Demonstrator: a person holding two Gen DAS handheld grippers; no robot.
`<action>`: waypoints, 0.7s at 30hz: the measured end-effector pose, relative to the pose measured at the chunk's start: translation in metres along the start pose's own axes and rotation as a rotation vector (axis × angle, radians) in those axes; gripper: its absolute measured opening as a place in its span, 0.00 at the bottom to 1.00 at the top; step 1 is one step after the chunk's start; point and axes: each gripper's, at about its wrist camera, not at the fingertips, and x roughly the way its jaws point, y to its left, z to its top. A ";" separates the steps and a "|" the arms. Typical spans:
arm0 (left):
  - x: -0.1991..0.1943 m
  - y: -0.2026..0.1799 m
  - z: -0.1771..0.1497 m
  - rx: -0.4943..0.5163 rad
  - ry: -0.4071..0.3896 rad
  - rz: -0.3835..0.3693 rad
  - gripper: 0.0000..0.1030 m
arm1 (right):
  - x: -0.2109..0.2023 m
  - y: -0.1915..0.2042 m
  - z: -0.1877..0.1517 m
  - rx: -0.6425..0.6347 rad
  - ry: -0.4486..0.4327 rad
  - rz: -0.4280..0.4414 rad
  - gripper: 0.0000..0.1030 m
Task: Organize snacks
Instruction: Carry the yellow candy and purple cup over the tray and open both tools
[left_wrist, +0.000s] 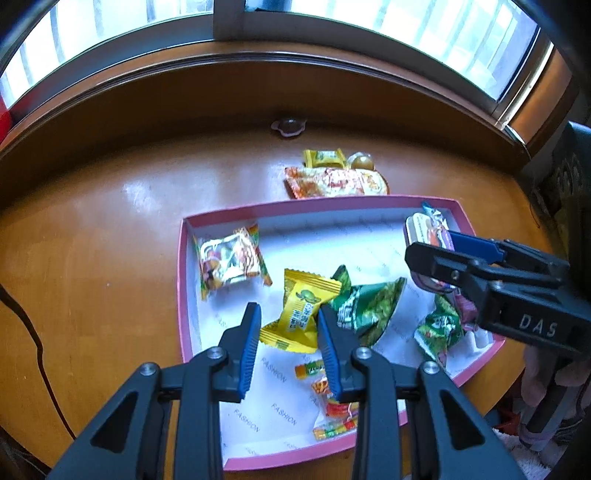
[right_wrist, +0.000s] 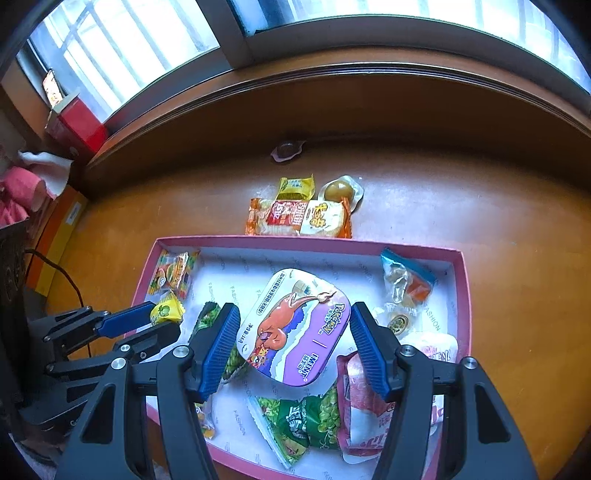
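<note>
A pink-rimmed box (left_wrist: 180, 266) (right_wrist: 466, 295) lined with white paper lies on the wooden table and holds several snack packets. My left gripper (left_wrist: 286, 332) is shut on a yellow candy packet (left_wrist: 301, 310) over the box; it shows in the right wrist view (right_wrist: 166, 311) too. My right gripper (right_wrist: 291, 349) holds a purple mint tin (right_wrist: 295, 328) between its pads above the box; in the left wrist view (left_wrist: 428, 247) the tin (left_wrist: 419, 227) sits at its tip. Green pea packets (left_wrist: 369, 302) (right_wrist: 310, 421) lie in the box.
Outside the box, behind its far rim, lie an orange cracker packet (left_wrist: 336, 181) (right_wrist: 299, 218), a small yellow packet (left_wrist: 324, 157) and a wrapped egg (right_wrist: 340, 190). A jelly cup (left_wrist: 289, 125) sits by the window sill. A black cable (left_wrist: 26, 332) runs at the left.
</note>
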 end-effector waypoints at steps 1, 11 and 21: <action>0.001 0.000 -0.001 -0.003 0.004 0.001 0.32 | 0.000 0.000 -0.001 -0.001 0.001 0.000 0.61; 0.008 -0.003 -0.012 -0.018 0.037 0.004 0.32 | 0.005 0.002 -0.004 -0.008 0.016 -0.005 0.61; 0.011 -0.003 -0.010 -0.025 0.049 0.005 0.32 | 0.007 0.006 -0.005 -0.007 0.023 -0.001 0.61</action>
